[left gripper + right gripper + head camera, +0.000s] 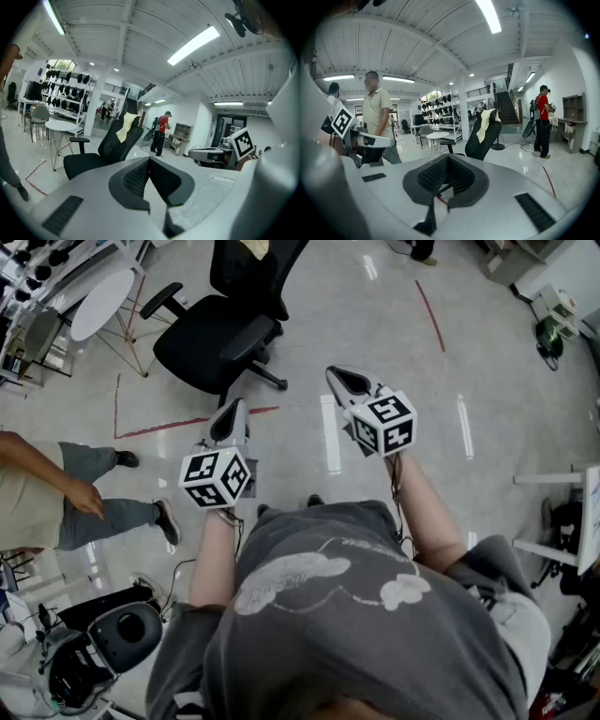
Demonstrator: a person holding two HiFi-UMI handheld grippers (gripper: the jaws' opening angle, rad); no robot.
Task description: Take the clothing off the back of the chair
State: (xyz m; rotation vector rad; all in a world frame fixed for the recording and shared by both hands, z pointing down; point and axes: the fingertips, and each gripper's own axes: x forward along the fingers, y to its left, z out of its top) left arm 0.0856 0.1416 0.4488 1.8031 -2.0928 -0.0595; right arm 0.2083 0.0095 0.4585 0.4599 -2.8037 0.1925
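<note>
A black office chair [220, 334] stands on the floor ahead of me. A pale yellow piece of clothing [251, 247] hangs over its backrest. From the left gripper view the clothing [125, 126] drapes over the chair [101, 152] at mid distance. In the right gripper view the clothing [488, 119] hangs the same way on that chair [483, 138]. My left gripper [239, 407] and my right gripper [334, 374] are held side by side short of the chair. Both point toward it, shut, with nothing between their jaws [149, 159] [447, 157].
A person in a beige shirt [52, 493] walks at my left. A round white table [101, 301] stands beyond the chair's left side. Red tape lines [159, 426] mark the floor. Another person in red [161, 133] stands far off. Equipment [122, 634] sits by my left foot.
</note>
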